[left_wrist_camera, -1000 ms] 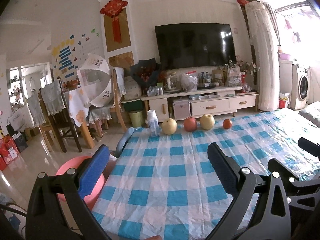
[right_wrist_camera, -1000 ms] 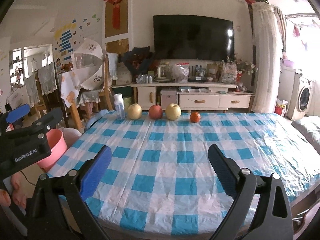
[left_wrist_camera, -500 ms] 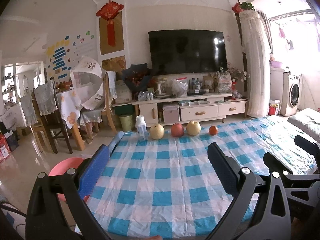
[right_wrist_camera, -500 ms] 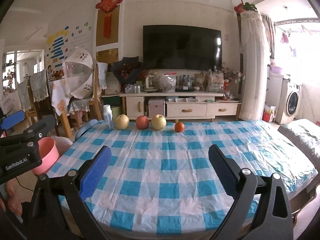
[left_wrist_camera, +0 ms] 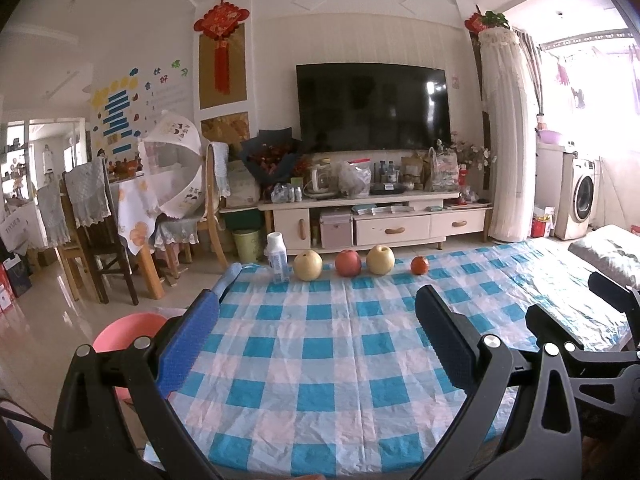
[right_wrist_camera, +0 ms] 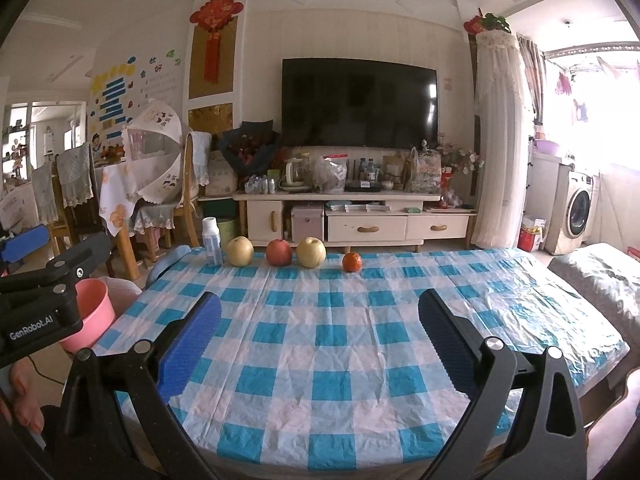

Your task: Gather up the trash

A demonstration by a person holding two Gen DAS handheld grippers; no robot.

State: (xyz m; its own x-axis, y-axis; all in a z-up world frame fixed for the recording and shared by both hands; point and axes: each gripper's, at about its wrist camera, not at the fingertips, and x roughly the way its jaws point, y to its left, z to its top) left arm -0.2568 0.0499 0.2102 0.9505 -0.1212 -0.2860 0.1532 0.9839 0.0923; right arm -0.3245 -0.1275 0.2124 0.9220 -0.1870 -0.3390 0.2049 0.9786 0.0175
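Note:
A small white plastic bottle (left_wrist_camera: 277, 256) (right_wrist_camera: 212, 246) stands upright at the far left corner of the blue-checked table (left_wrist_camera: 320, 360) (right_wrist_camera: 328, 360). A pink bucket (left_wrist_camera: 128, 332) (right_wrist_camera: 90, 312) sits on the floor beside the table's left edge. My left gripper (left_wrist_camera: 316, 340) hangs open over the near left part of the table, with nothing between its blue pads. My right gripper (right_wrist_camera: 320, 340) is also open and empty, over the near edge. Each gripper shows in the other's view: the right gripper (left_wrist_camera: 600, 320) at the right, the left gripper (right_wrist_camera: 44, 300) at the left.
A row of fruit lines the far edge: a yellow apple (right_wrist_camera: 240, 251), a red apple (right_wrist_camera: 279, 252), another yellow apple (right_wrist_camera: 311, 252) and a small orange (right_wrist_camera: 352, 262). Chairs (left_wrist_camera: 96, 240) stand to the left and a TV cabinet (left_wrist_camera: 376, 220) behind.
Both grippers have drawn back from the table and tilted upward, so more ceiling shows. They stay open and empty. Nothing on the table has moved.

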